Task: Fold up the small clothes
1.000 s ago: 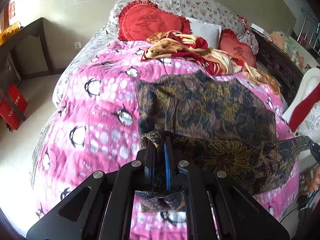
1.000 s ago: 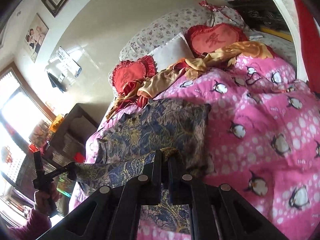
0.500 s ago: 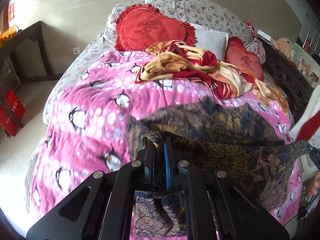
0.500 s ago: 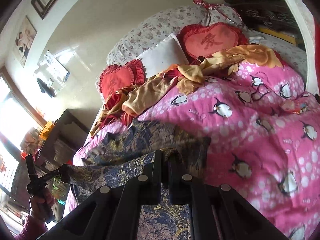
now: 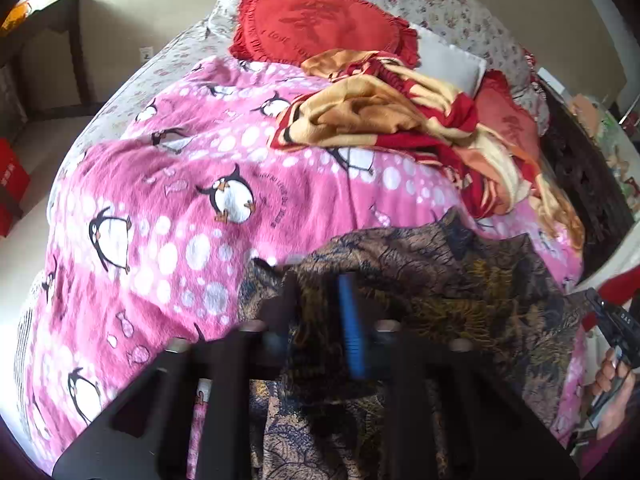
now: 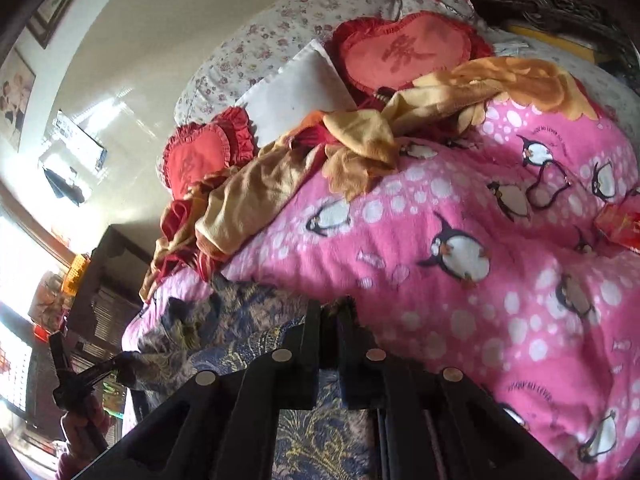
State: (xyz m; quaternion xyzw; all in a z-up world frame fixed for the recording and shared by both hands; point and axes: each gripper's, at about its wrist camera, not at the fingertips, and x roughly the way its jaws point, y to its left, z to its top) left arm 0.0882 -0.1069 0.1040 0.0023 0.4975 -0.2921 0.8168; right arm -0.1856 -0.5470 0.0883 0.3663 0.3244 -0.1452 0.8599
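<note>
A dark blue and gold patterned garment [image 5: 452, 280] lies folded over on the pink penguin blanket [image 5: 168, 184]; it also shows in the right wrist view [image 6: 224, 320]. My left gripper [image 5: 320, 292] has its fingers spread apart, with the cloth lying between them, blurred by motion. My right gripper [image 6: 330, 316] is shut on the garment's other corner. The right gripper shows at the edge of the left wrist view [image 5: 612, 324], and the left gripper in the right wrist view [image 6: 116, 364].
A red and tan blanket [image 5: 400, 112] lies crumpled behind the garment. Red heart cushions [image 5: 320, 28] and a white pillow [image 6: 296, 88] rest at the headboard. A dark carved bed frame [image 5: 580, 176] runs along the right side. A dark cabinet [image 6: 104, 288] stands left.
Both grippers carried the garment's near edge forward over its far half. The left gripper's fingers, shut on the cloth before, have now spread apart.
</note>
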